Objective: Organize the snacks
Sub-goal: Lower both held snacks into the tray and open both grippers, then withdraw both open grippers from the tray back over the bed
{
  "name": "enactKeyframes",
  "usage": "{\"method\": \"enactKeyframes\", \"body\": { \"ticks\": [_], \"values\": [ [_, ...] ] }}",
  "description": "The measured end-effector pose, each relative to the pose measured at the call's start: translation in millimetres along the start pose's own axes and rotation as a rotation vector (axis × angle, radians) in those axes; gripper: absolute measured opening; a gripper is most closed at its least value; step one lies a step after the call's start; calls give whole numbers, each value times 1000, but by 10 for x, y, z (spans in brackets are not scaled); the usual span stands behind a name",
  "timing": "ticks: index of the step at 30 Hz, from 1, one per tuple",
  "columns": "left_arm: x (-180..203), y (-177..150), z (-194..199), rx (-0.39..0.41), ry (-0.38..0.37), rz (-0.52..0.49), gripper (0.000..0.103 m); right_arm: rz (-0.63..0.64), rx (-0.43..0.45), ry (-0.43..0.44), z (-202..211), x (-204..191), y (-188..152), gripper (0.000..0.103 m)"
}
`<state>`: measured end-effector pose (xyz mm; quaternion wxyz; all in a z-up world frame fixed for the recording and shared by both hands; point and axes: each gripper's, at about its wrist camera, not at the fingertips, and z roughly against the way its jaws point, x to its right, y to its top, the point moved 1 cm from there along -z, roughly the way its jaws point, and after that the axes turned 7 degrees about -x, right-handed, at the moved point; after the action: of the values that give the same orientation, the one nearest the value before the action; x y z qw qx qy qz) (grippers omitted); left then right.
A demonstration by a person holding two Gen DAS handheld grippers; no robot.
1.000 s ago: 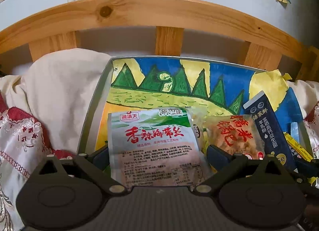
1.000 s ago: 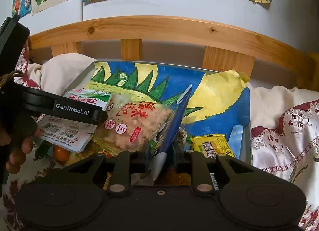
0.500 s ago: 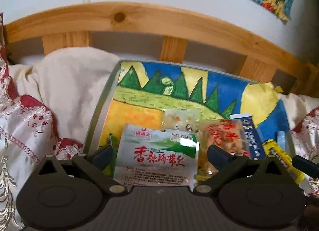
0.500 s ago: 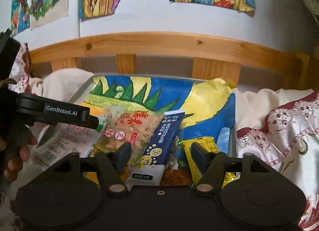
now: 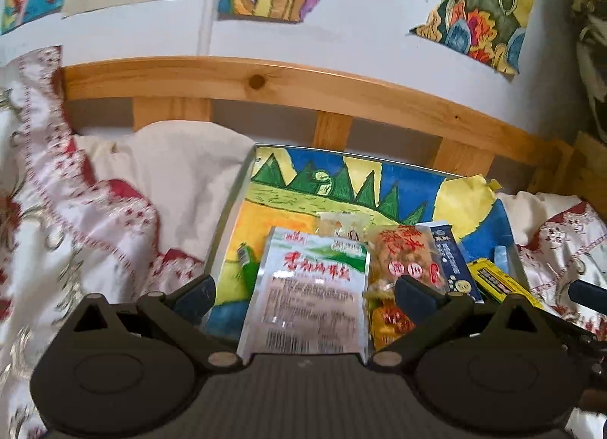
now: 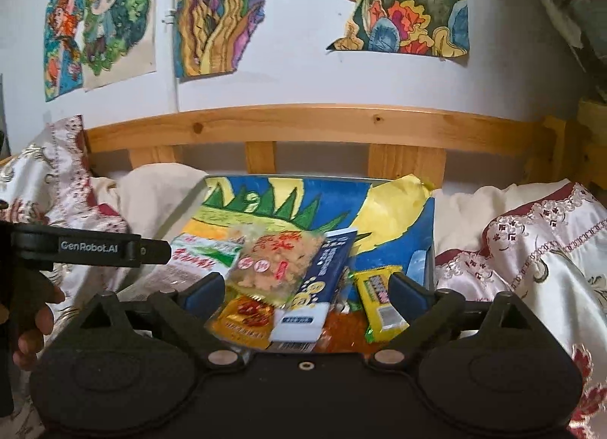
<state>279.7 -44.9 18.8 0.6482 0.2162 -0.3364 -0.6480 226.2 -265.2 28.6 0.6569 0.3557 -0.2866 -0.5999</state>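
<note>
Snacks lie heaped in a painted tray (image 6: 430, 219) on the bed; the white seaweed packet (image 5: 311, 287) runs lengthwise toward the wooden headboard (image 6: 303, 128). Left tool (image 5: 303, 291) and right tool (image 6: 307, 291) gape open, holding nothing.

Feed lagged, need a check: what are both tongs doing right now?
Left tongs: open, holding nothing; white packet lies between the fingers.
Right tongs: open, holding nothing; blue stick lies in the tray below.
</note>
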Motion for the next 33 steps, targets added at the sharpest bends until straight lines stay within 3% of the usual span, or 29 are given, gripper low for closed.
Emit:
{"method": "enactKeyframes", "body": {
  "ticks": [8,15,33],
  "values": [
    [-106,-429,461,42,15,50,102,3,14,44,382,-107,-185,102],
    [-170,-801,726,45,39,76,102,32,8,73,645,-215,-369,102],
    [-260,-1300,1264,53,45,53,103,25,-12,96,1059,-429,-884,102]
  ]
}}
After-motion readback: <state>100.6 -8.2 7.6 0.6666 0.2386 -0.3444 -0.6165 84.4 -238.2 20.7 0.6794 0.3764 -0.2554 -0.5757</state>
